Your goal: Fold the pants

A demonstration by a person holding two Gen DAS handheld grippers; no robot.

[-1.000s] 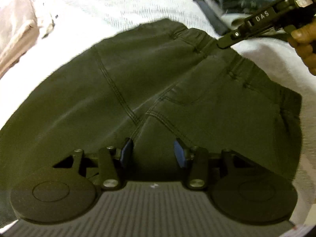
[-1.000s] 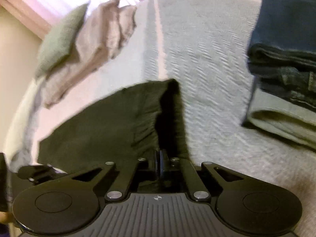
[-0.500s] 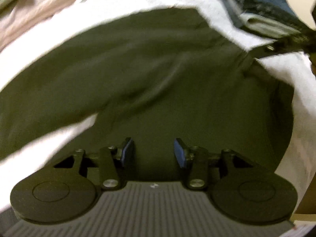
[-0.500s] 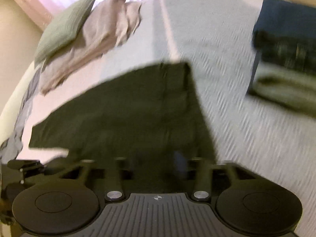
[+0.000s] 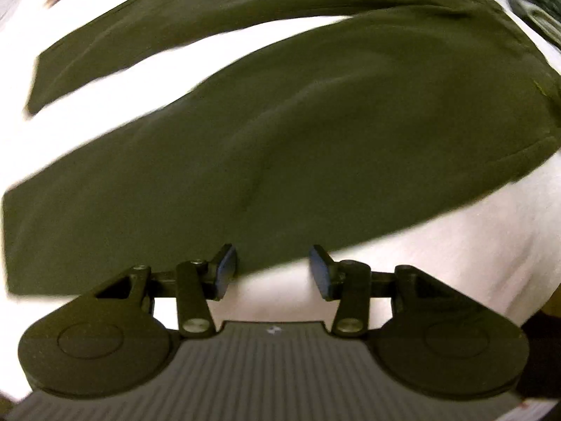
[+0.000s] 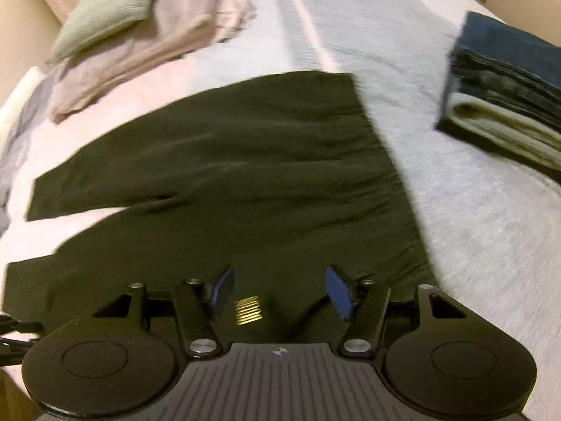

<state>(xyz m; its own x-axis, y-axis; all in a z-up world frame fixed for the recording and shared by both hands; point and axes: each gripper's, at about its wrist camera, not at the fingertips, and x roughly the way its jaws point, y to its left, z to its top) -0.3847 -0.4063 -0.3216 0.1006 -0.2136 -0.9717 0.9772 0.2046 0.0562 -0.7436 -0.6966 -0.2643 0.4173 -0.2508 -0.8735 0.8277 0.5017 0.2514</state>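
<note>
Dark olive pants (image 6: 245,182) lie flat on the bed, waistband to the right, both legs stretching left with a gap between them. In the left wrist view the pants (image 5: 280,133) fill the frame, the near leg's lower edge just beyond my fingers. My left gripper (image 5: 273,272) is open over that edge, nothing between its blue pads. My right gripper (image 6: 278,291) is open above the waistband near a small gold label (image 6: 248,310), holding nothing.
A stack of folded jeans and pale cloth (image 6: 505,94) sits at the right on the grey textured bedspread (image 6: 455,228). A green pillow (image 6: 112,3) and rumpled beige fabric (image 6: 154,49) lie at the far left.
My right gripper, shut on the waistband a second ago, has opened and let the pants drop flat. My left gripper has pulled back from the crotch seam to the near leg's edge.
</note>
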